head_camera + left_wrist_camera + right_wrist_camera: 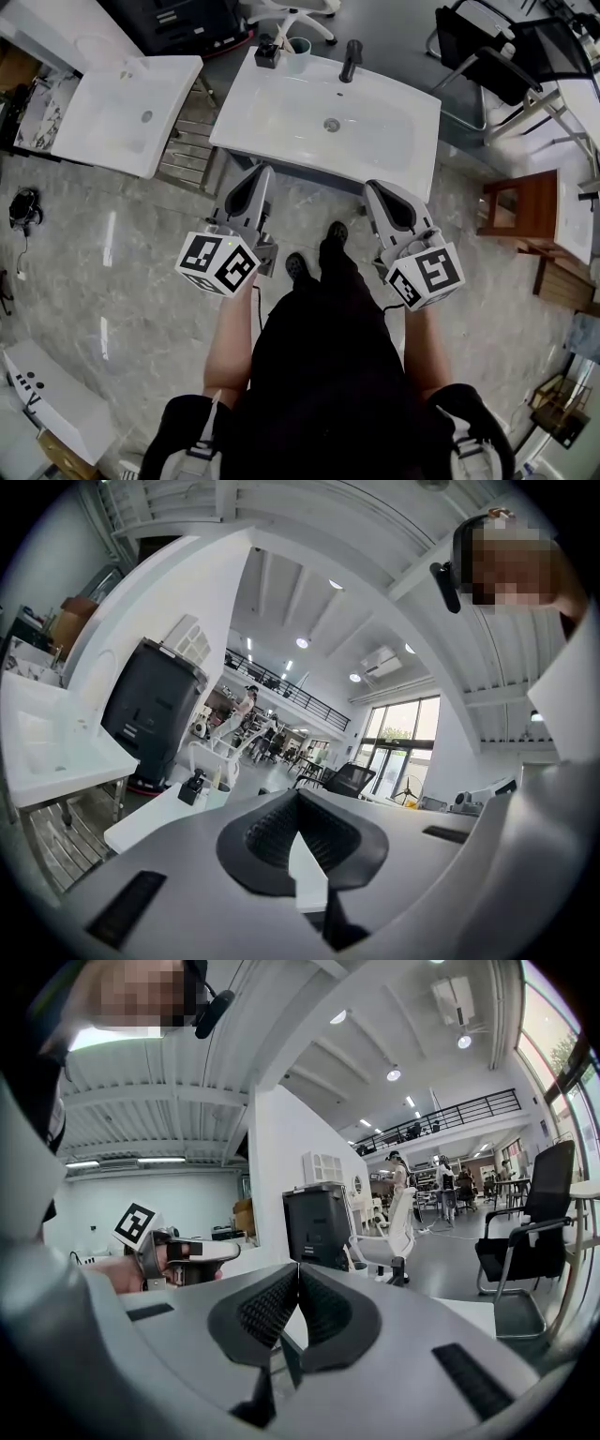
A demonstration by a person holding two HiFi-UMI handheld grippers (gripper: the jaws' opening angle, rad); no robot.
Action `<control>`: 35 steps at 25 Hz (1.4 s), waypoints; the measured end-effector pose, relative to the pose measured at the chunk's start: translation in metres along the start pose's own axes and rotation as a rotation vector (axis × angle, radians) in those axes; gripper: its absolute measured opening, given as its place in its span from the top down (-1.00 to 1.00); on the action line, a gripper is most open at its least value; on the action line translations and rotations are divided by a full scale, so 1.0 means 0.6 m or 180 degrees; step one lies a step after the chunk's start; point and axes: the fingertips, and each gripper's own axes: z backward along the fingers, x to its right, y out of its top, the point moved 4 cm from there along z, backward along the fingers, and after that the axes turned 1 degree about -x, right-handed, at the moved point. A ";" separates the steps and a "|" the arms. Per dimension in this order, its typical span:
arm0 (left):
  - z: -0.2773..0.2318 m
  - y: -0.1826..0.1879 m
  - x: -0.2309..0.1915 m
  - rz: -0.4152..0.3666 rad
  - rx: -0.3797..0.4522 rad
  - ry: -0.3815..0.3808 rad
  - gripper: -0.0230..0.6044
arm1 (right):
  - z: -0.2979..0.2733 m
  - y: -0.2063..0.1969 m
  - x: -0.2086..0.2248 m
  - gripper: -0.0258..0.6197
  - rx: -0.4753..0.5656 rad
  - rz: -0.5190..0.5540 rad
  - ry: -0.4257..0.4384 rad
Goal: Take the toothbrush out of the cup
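A pale cup [298,54] stands at the far left corner of the white sink basin [281,122], with a toothbrush [216,774] upright in it. In the right gripper view the cup [358,1267] shows just past the jaws. My left gripper [260,178] is held level over the basin's near edge, jaws shut and empty. To its right, my right gripper [377,192] also hovers at the near edge, shut with nothing in it. Both are well short of the cup. The left gripper [178,1251] also appears in the right gripper view.
A black faucet [350,61] rises at the basin's back and a small black box [267,53] sits left of the cup. A second white basin [131,112] stands at left. Black chairs [487,56] and a wooden stool [525,211] are at right.
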 end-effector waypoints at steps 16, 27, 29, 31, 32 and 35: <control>-0.180 0.067 -0.068 -0.0228 -0.0008 0.0237 0.88 | -0.177 0.062 0.168 0.83 0.0277 -0.0095 0.0131; -0.314 0.074 -0.128 -0.0241 0.0001 0.0709 0.88 | -0.293 0.084 0.300 0.83 0.0256 -0.0160 0.0352; -0.329 0.072 -0.137 -0.0234 -0.0005 0.0786 0.87 | -0.307 0.081 0.313 0.83 0.0218 -0.0190 0.0390; -0.342 0.071 -0.144 -0.0217 -0.0017 0.0848 0.87 | -0.316 0.080 0.322 0.83 0.0179 -0.0225 0.0416; -0.347 0.069 -0.146 -0.0206 -0.0026 0.0875 0.87 | -0.319 0.080 0.326 0.83 0.0163 -0.0240 0.0429; -0.359 0.066 -0.155 -0.0178 -0.0057 0.0946 0.87 | -0.327 0.076 0.337 0.83 0.0123 -0.0254 0.0480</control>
